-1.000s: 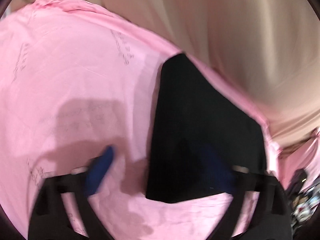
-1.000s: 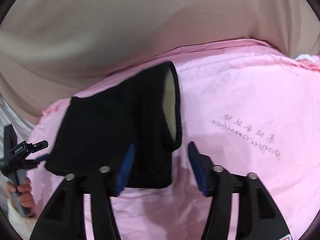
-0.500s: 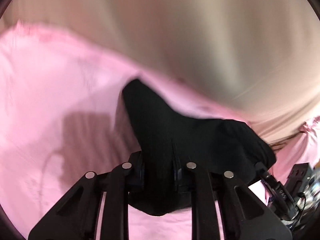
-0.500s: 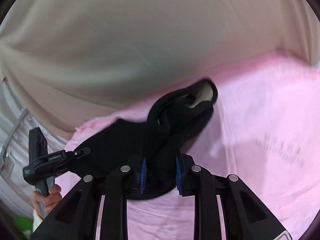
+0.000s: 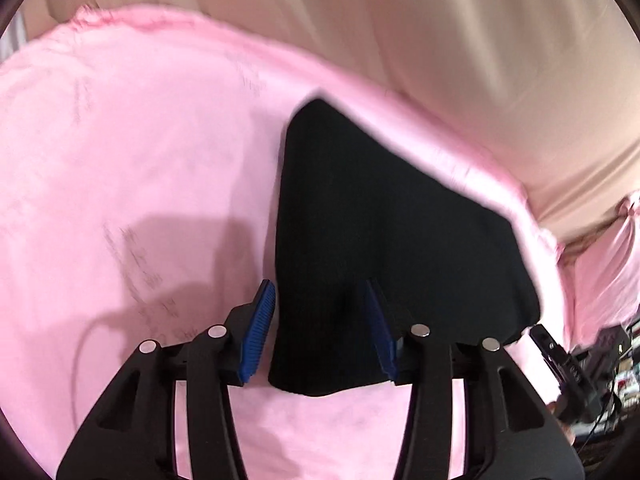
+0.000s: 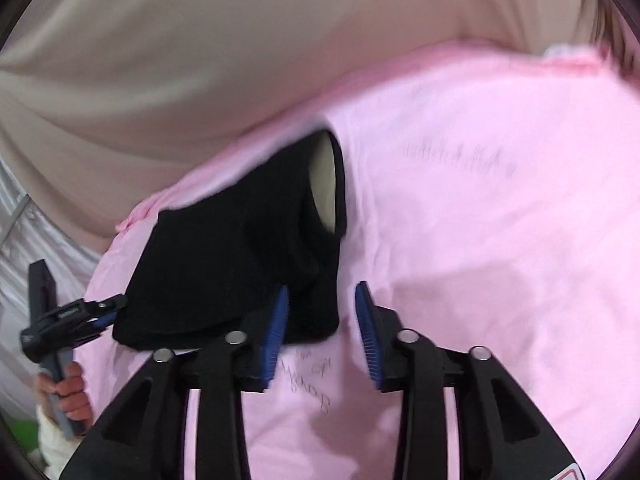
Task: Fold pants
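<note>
Black claw [image 5: 320, 328] arms, ribbed blue pads [image 5: 256, 332], silver screws.
</note>
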Action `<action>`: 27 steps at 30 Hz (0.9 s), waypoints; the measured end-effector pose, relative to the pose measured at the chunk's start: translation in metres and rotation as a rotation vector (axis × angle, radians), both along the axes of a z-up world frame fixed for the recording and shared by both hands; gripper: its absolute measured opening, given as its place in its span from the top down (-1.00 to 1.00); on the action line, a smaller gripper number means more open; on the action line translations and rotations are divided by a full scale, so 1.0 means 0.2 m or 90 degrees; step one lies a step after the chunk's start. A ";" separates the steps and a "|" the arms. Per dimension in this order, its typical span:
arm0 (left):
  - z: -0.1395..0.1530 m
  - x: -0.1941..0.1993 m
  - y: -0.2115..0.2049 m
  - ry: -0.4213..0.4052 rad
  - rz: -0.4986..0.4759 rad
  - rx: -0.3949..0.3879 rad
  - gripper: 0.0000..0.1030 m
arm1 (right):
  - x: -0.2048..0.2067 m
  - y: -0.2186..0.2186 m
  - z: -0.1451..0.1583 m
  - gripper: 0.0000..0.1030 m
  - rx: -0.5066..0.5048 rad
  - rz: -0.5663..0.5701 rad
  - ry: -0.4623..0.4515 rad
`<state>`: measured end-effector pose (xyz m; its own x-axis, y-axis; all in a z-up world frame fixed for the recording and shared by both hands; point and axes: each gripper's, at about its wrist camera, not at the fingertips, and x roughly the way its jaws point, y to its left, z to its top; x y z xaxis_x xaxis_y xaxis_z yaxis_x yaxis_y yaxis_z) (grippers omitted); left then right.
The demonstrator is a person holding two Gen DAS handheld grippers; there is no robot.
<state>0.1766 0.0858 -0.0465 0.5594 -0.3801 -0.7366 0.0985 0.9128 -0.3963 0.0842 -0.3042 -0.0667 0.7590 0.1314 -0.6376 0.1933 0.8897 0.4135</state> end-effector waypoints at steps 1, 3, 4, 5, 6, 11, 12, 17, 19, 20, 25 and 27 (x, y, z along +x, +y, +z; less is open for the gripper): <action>0.04 0.00 -0.02 -0.011 0.003 0.015 0.14 | 0.00 0.02 0.06 0.83 -0.017 0.006 -0.016; 0.04 0.02 -0.09 -0.014 -0.005 0.046 0.14 | 0.04 0.08 0.14 0.93 -0.027 0.031 -0.040; 0.00 0.07 -0.13 -0.006 -0.007 0.061 0.14 | 0.06 0.10 0.14 0.95 -0.036 0.044 -0.041; -0.04 0.09 -0.20 0.002 -0.001 0.093 0.14 | 0.11 0.14 0.11 0.96 -0.053 0.054 -0.021; -0.10 0.11 -0.26 0.002 0.012 0.155 0.12 | 0.19 0.16 0.04 1.00 -0.079 0.045 0.019; -0.02 -0.02 -0.29 -0.069 0.008 0.265 0.13 | 0.19 0.17 0.05 0.98 -0.093 0.016 0.024; 0.00 -0.06 -0.28 -0.080 0.001 0.268 0.13 | 0.14 0.20 0.10 0.97 -0.115 0.019 0.010; 0.09 -0.27 -0.35 -0.130 -0.011 0.306 0.10 | -0.09 0.35 0.25 0.97 -0.188 0.037 -0.042; 0.11 -0.35 -0.37 -0.144 -0.009 0.317 -0.12 | -0.14 0.45 0.26 0.96 -0.214 0.040 -0.052; 0.10 -0.38 -0.38 -0.149 -0.006 0.314 -0.16 | -0.18 0.48 0.26 0.94 -0.232 0.036 -0.054; 0.05 -0.55 -0.36 -0.141 0.003 0.307 -0.32 | -0.31 0.55 0.16 0.92 -0.215 0.019 -0.033; 0.01 -0.59 -0.36 -0.131 0.001 0.306 -0.34 | -0.35 0.56 0.12 0.92 -0.216 0.002 -0.017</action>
<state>0.0596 0.0140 -0.0453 0.7117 -0.0250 -0.7020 0.1286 0.9871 0.0952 0.0151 -0.1930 -0.0432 0.7764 -0.0827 -0.6248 0.1839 0.9780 0.0990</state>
